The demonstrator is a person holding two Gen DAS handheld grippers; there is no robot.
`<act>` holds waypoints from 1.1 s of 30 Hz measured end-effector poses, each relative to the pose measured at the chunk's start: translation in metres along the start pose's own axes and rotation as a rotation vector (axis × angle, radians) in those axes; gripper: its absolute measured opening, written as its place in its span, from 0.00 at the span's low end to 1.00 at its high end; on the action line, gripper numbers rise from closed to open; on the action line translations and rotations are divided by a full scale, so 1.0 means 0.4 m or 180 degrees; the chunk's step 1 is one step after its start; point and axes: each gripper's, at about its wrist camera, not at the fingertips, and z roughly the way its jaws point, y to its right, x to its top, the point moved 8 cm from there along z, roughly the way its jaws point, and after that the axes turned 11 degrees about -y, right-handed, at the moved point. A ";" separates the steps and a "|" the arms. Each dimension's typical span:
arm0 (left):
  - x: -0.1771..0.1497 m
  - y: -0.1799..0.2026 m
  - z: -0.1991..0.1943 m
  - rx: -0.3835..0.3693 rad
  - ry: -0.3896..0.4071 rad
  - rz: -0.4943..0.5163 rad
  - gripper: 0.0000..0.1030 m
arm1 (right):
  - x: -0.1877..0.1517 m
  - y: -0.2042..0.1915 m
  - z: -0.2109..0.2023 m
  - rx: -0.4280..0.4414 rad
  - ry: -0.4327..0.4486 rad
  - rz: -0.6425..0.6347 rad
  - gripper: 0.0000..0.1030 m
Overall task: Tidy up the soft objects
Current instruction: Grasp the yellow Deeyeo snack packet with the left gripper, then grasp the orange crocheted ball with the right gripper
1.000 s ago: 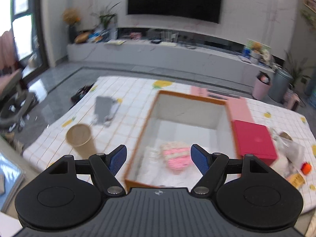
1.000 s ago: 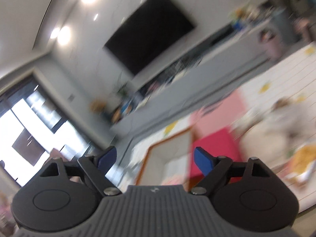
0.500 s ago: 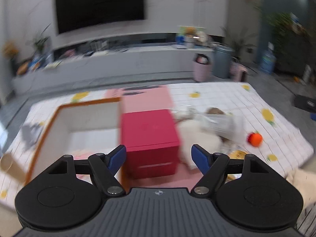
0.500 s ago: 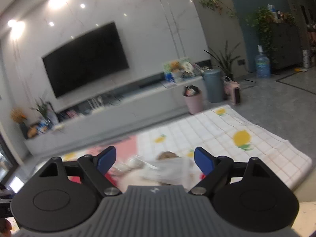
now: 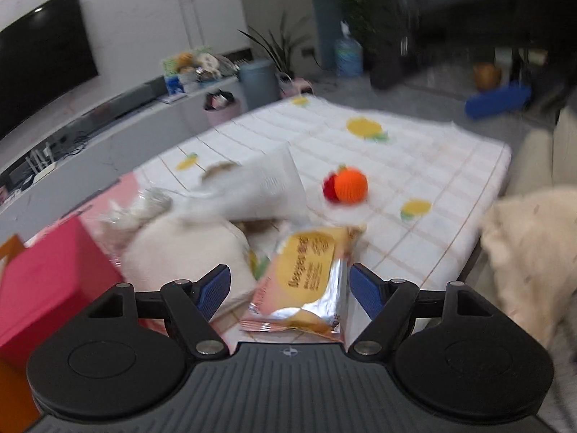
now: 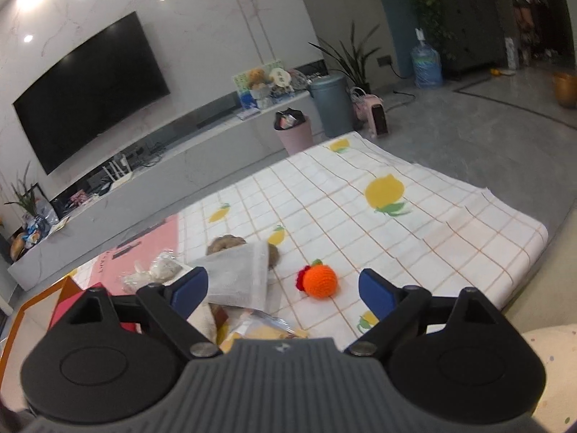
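Orange crochet ball [image 6: 319, 281] on cloth beside white pouch [image 6: 238, 278].

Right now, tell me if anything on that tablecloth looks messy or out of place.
Yes. Soft packages lie heaped against the red box: a white mesh pouch rests tilted across the others, and a yellow snack packet sits askew in front. The crocheted orange lies apart on the cloth.

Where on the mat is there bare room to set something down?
Bare checked mat lies right of and beyond the orange crochet ball, out to its edges. Crowded: the white mesh bag, yellow snack packet and red box.
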 end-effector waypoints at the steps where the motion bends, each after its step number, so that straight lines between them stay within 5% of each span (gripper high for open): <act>1: -0.003 0.004 0.025 0.0025 -0.0029 0.0044 0.86 | -0.002 0.006 0.008 -0.0025 -0.0034 0.0007 0.87; 6: -0.028 0.008 0.113 -0.0176 -0.0245 0.0026 0.86 | -0.024 0.033 0.044 -0.0525 -0.0158 -0.0237 0.88; 13: -0.017 0.003 0.168 -0.0166 -0.0115 -0.0121 1.00 | -0.040 0.027 0.068 -0.0706 -0.0241 -0.0418 0.89; 17: -0.016 0.005 0.175 -0.0242 -0.0051 -0.0201 0.97 | -0.047 0.027 0.080 -0.0509 -0.0322 -0.0348 0.90; 20: -0.034 0.003 0.162 -0.0353 0.0009 -0.0250 0.82 | -0.054 0.044 0.098 -0.0470 -0.0412 -0.0233 0.90; 33: -0.176 -0.039 0.053 -0.0435 -0.0039 -0.0457 0.81 | 0.005 0.112 0.102 -0.0007 -0.0380 0.0244 0.92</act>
